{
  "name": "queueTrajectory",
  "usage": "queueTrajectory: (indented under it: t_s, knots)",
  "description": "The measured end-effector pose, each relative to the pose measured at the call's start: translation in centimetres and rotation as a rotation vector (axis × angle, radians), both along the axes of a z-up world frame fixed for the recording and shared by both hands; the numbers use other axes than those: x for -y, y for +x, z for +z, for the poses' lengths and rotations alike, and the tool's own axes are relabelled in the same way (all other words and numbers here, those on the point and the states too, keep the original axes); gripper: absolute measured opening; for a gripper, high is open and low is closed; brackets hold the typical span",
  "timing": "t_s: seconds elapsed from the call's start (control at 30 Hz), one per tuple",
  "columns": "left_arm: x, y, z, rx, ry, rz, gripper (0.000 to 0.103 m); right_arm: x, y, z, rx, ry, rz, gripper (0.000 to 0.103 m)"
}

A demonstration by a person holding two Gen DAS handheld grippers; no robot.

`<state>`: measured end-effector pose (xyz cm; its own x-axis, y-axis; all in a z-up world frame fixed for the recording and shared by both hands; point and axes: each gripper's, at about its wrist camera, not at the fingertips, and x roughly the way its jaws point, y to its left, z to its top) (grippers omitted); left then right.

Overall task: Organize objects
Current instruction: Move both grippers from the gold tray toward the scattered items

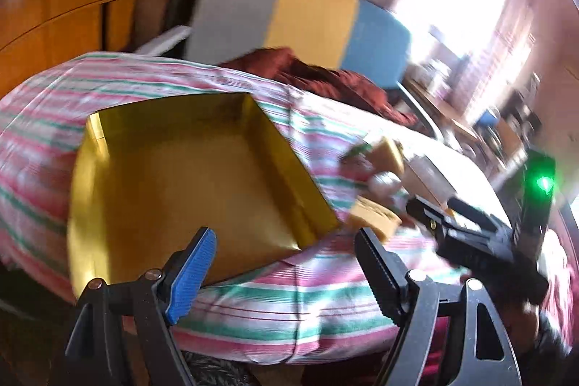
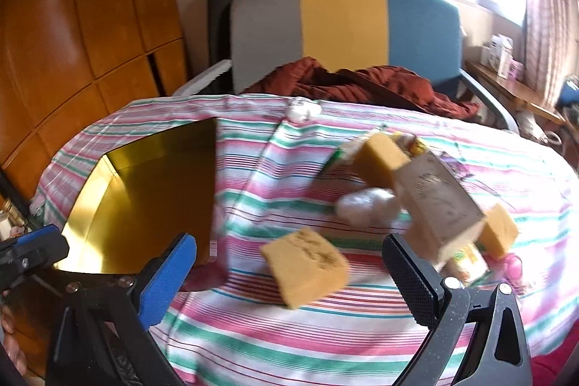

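While sponges point(image 2: 305, 268) lie beside it, the gold box point(image 1: 173, 176) holds nothing.

Left gripper point(image 1: 286, 263) tilted downward, jaws wide apart, nothing between them; one finger has a blue pad point(image 1: 191, 274), the other a black ribbed pad point(image 1: 380, 274). Right gripper point(image 2: 289, 277) also angled down, jaws spread wide with no pad pressing on anything; blue pad point(image 2: 170, 277) on one side, black textured pad point(image 2: 409, 281) on the other. In the left wrist view the right gripper's black body shows at the right edge, blurred. In the right wrist view the left gripper's blue-tipped finger point(image 2: 32, 245) pokes in at the left edge, with a bit of a hand point(image 2: 12, 350) beneath it.
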<state>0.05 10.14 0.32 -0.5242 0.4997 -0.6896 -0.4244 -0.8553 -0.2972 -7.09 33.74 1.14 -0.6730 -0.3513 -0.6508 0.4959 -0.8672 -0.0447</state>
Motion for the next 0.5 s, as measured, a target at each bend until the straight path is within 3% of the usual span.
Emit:
queueTrajectory:
  t_s: [0.3, 0.5]
  knots:
    - [-5.0, -1.1, -0.8, 0.067, -0.044, -0.211, 0.083, -7.1, -2.6, 1.4, -0.002, 0.009, -0.161, 0.103]
    - [-7.8, -3.7, -0.1, 0.055, -0.121, -0.262, 0.083, -9.4, -4.0, 2.9, -0.014, -0.014, -0.187, 0.103]
